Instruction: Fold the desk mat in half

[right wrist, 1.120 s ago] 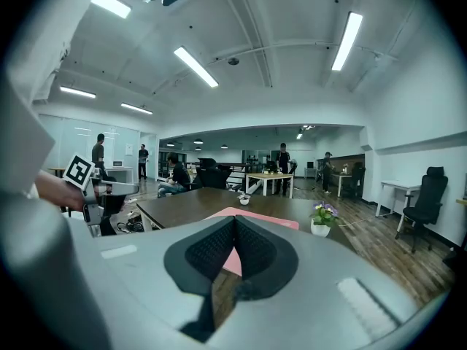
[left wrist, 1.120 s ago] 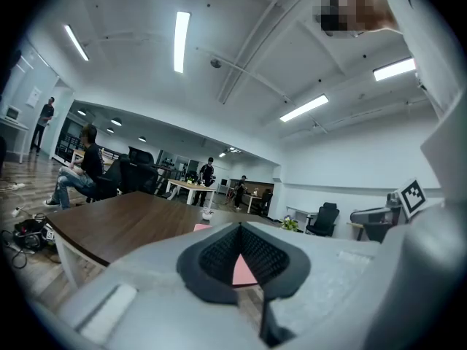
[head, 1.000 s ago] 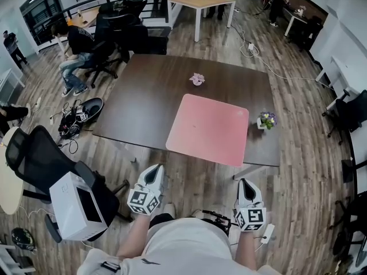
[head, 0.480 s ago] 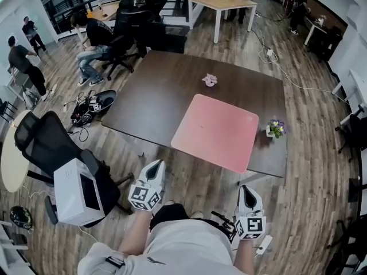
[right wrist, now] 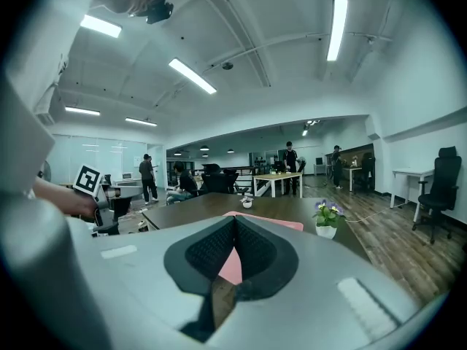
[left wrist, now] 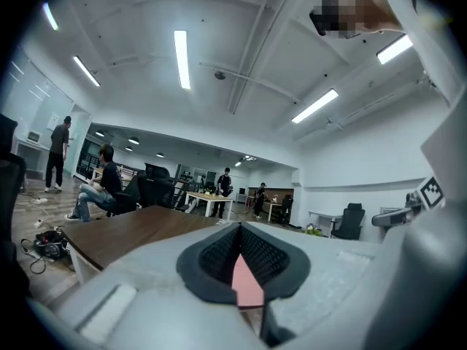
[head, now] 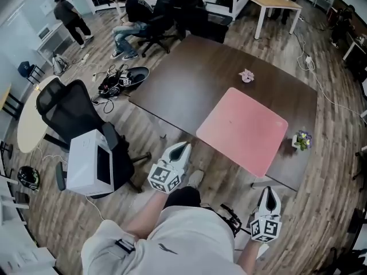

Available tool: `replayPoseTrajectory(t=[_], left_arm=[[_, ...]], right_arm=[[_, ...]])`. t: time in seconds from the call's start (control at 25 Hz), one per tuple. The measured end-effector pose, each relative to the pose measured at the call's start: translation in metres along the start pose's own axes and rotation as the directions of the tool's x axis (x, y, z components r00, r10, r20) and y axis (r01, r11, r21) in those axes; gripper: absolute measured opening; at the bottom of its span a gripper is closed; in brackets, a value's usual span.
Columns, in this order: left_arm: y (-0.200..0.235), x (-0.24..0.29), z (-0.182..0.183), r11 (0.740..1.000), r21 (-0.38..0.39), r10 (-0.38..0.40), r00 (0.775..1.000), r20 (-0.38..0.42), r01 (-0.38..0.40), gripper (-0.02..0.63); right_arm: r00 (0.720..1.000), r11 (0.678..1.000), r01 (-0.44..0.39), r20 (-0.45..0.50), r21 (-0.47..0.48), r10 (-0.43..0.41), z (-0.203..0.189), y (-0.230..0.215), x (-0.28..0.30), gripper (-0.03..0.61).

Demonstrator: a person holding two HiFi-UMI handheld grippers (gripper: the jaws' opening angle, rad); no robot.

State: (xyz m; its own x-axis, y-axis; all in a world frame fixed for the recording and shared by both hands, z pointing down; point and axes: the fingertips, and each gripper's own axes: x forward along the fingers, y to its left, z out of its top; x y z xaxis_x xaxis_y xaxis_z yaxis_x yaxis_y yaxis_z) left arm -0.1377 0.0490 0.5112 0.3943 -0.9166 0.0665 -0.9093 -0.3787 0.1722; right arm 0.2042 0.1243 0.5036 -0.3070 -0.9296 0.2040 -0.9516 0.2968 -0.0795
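On one dark table [head: 189, 79], one pink desk mat [head: 243, 129] is lying flat, one flower pot [head: 302, 140] just right of it; nearer, two tongs, the left gripper [head: 182, 148] and right gripper [head: 268, 193], are hovering closed and empty.

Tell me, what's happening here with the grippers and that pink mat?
A person stands at the near side of the table with a gripper in each hand. The left gripper and right gripper are both shut, empty and short of the table. The mat lies flat and unfolded on the table, a flower pot beside it. Folding has not yet begun.
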Motion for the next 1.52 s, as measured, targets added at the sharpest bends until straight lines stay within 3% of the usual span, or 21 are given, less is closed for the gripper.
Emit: replayPoseTrajectory(t=[0.6, 1.08, 1.52], left_arm=[[0.053, 0.094, 0.008, 0.997, 0.004, -0.082, 0.997, -0.011, 0.082, 0.002], [0.096, 0.147, 0.011, 0.995, -0.019, -0.096, 0.995, -0.032, 0.095, 0.002], [0.105, 0.185, 0.016, 0.988, 0.006, -0.153, 0.987, -0.056, 0.154, 0.002]], right_arm=[[0.995, 0.992, 0.102, 0.002, 0.073, -0.102, 0.005, -0.014, 0.1, 0.002], [0.99, 0.985, 0.142, -0.034, 0.097, -0.139, 0.004, -0.028, 0.171, 0.002], [0.984, 0.978, 0.18, -0.014, 0.102, -0.18, 0.017, -0.047, 0.189, 0.002]])
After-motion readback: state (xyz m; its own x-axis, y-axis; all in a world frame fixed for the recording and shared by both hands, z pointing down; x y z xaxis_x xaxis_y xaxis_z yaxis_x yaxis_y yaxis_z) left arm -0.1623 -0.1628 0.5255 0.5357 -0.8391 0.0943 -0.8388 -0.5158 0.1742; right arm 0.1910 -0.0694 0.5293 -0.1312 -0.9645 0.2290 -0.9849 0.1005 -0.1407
